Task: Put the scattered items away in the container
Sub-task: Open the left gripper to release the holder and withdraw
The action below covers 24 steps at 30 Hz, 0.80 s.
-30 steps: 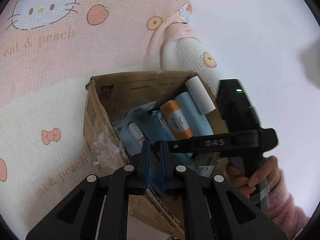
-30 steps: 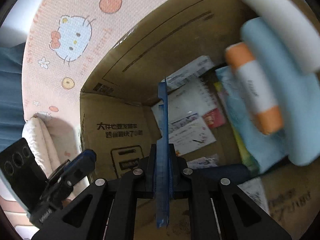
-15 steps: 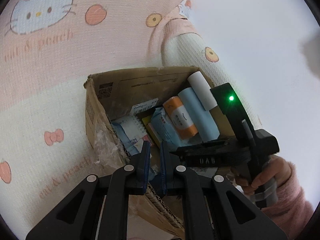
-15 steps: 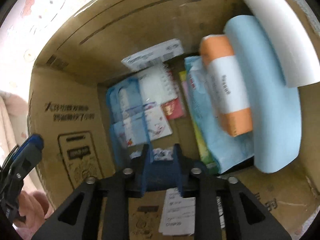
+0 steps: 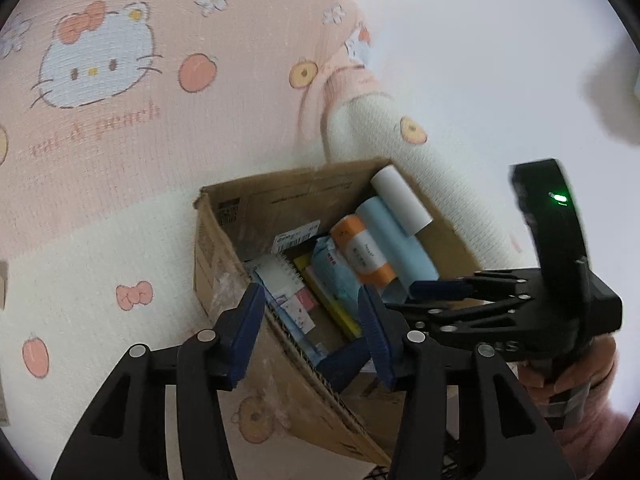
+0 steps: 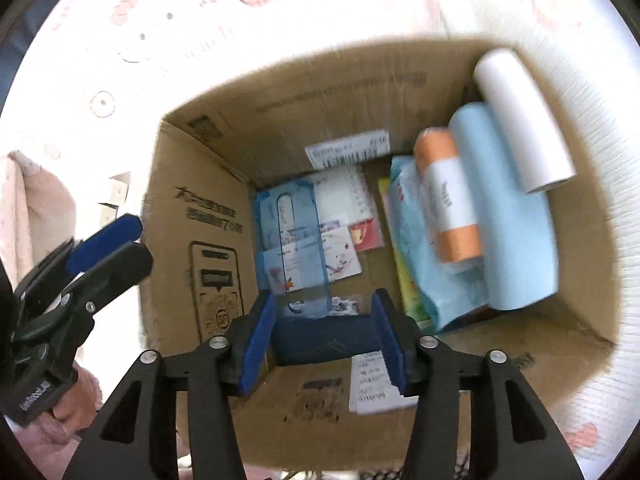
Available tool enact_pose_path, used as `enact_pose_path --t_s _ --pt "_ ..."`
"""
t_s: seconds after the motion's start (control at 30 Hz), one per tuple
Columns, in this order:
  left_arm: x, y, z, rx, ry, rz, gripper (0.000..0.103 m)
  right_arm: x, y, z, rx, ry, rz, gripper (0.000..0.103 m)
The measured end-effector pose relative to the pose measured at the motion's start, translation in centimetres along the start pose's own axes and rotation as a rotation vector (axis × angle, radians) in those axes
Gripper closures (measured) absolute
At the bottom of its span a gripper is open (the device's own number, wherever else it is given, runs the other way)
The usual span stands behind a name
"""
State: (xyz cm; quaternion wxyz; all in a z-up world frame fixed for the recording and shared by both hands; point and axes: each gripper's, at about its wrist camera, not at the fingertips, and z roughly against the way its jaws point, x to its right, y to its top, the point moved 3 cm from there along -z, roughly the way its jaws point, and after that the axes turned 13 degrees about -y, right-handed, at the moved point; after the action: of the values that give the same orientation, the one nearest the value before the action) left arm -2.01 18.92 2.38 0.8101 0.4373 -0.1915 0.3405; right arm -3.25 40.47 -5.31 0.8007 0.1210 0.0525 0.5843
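An open cardboard box (image 5: 224,256) (image 6: 188,208) sits on a Hello Kitty bedspread. Inside lie a white roll (image 6: 524,120), a light blue roll (image 6: 516,216), an orange-capped roll (image 6: 448,196), a blue tissue pack (image 6: 416,240), a spiral notepad (image 6: 344,196), cards, and a blue translucent card pouch (image 6: 296,240). A dark blue wallet-like item (image 6: 324,340) lies at the box's near wall. My right gripper (image 6: 324,336) is open above it, holding nothing. My left gripper (image 5: 312,328) is open over the box's near left wall; it shows in the right wrist view (image 6: 108,248).
The patterned pink and cream bedspread (image 5: 100,208) surrounds the box. A white wall (image 5: 500,60) is at the right. A rolled cream pillow or blanket (image 5: 392,132) lies behind the box. A person's hand in a pink sleeve (image 5: 568,384) holds the right gripper.
My right gripper released the blue pouch into the box, opened and pulled back upward. My left gripper went from nearly shut to open.
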Motion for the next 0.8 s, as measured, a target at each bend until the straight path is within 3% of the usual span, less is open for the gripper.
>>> enact_pose_path --t_s 0.1,0.3,0.63,0.8 --pt "-0.4 -0.5 1.7 0.031 0.014 0.001 0.049 -1.2 -0.4 3.1 0.102 -0.001 -0.011 0.040" --pt "-2.4 -2.4 5.4 0.079 0.092 -0.032 0.049 -5.0 -0.3 5.7 0.208 0.010 0.008 0.035" --pt "-11.5 -6.8 11.5 0.097 0.277 0.035 0.048 -14.7 0.1 6.1 0.270 0.004 0.176 0.033" --pt "-17.9 -9.2 14.5 0.102 0.347 0.185 0.048 -19.2 0.7 4.0 0.247 0.088 0.211 0.032"
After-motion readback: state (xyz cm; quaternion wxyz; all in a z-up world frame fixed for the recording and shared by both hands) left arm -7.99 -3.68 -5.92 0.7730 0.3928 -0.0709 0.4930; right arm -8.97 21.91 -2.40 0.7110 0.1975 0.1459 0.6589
